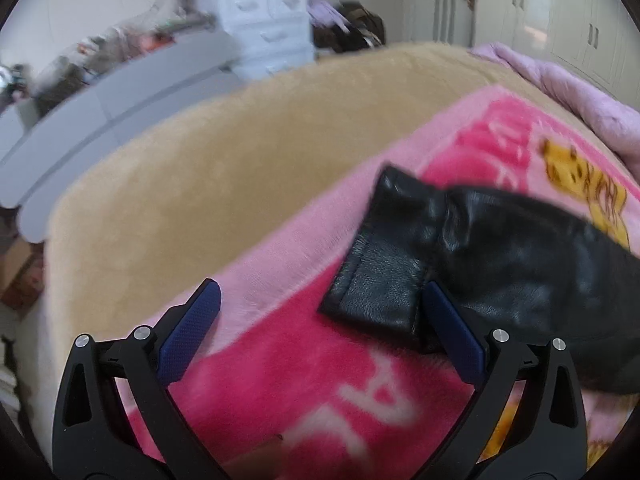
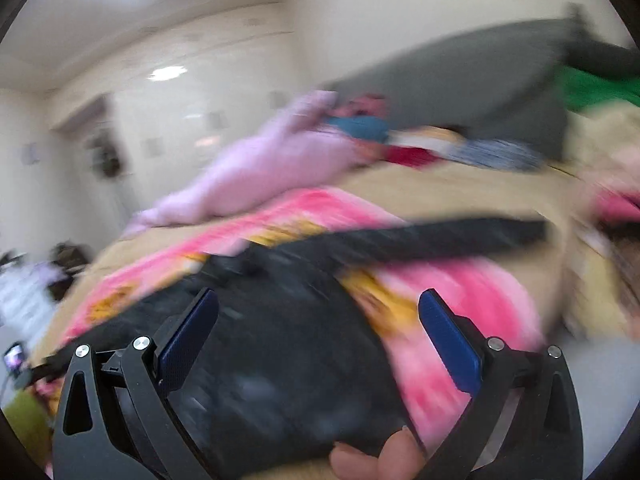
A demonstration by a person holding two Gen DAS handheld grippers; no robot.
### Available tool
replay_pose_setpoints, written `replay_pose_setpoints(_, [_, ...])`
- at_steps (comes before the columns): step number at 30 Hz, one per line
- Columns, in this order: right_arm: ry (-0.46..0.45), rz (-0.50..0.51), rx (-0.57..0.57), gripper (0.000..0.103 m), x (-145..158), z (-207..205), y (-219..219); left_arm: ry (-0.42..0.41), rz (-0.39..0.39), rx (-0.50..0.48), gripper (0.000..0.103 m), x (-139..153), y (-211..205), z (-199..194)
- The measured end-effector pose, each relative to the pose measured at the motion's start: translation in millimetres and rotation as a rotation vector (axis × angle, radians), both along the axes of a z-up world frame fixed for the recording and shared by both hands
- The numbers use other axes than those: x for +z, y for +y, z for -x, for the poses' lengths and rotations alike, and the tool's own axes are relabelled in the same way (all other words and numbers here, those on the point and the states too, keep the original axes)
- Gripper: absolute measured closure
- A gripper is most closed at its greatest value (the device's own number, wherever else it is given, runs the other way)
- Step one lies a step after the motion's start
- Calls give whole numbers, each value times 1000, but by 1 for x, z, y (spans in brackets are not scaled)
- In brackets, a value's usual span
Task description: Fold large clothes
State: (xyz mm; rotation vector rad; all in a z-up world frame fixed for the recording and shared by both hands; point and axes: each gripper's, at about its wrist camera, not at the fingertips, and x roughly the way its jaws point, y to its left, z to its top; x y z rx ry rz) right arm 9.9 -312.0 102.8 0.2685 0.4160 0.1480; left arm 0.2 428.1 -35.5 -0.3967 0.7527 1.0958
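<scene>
Ahead of the left gripper (image 1: 320, 312) lies a pink blanket (image 1: 280, 352) with white lettering and yellow cartoon figures, spread over a tan plush cover (image 1: 180, 168); beyond that stand a white drawer unit (image 1: 268, 32) and, far right, a rumpled lilac quilt (image 1: 560, 88). One black leather garment (image 1: 480, 256) rests on the blanket, and a sleeve of it runs from the gripper's right side diagonally toward the upper left, its cuff end lying between and just ahead of the fingers, against the right blue pad (image 1: 452, 332). The left jaws stand wide apart, gripping nothing. The right wrist view is heavily blurred: the right gripper (image 2: 320, 316) is likewise spread apart over the garment's dark body (image 2: 288, 352), with a second sleeve (image 2: 440, 236) stretching rightward ahead. Fingertips of one hand (image 2: 376, 460) show at the bottom edge. A grey pillow (image 2: 460, 80) lies far ahead.
</scene>
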Motion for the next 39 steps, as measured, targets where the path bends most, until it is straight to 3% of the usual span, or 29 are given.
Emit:
replay_pose_setpoints(2, [16, 13, 67, 4, 18, -40, 10, -18, -46, 29, 8, 28, -24, 6])
replay_pose_setpoints(4, [25, 60, 69, 4, 30, -59, 28, -61, 9, -19, 9, 47, -49, 2])
replay_pose_setpoints(8, [80, 47, 83, 4, 4, -43, 56, -149, 124, -335, 9, 73, -123, -28])
replay_pose_setpoints(10, [130, 46, 43, 4, -10, -33, 67, -142, 144, -507, 9, 79, -167, -43])
replay_pose_setpoints(12, [193, 30, 35, 4, -23, -20, 77, -124, 179, -609, 9, 80, -208, -50])
replay_pose_setpoints(14, [238, 34, 45, 4, -29, -7, 88, -107, 229, -796, 9, 79, -261, -55])
replay_pose_setpoints(16, [234, 51, 55, 4, -30, 5, 98, -93, 212, -854, 9, 77, -298, -47])
replay_pose_setpoints(19, [259, 167, 105, 4, -33, 16, 117, -101, 236, -964, 9, 70, -345, -31])
replay_pose_setpoints(21, [263, 193, 127, 4, -37, 20, 120, -69, 258, -988, 9, 62, -365, -25])
replay_pose_setpoints(27, [329, 238, 161, 4, -53, 8, 123, -8, 168, -1011, 9, 60, -408, -16])
replay_pose_setpoints(39, [345, 187, 174, 4, -58, -1, 106, -6, 183, -999, 9, 66, -413, -17])
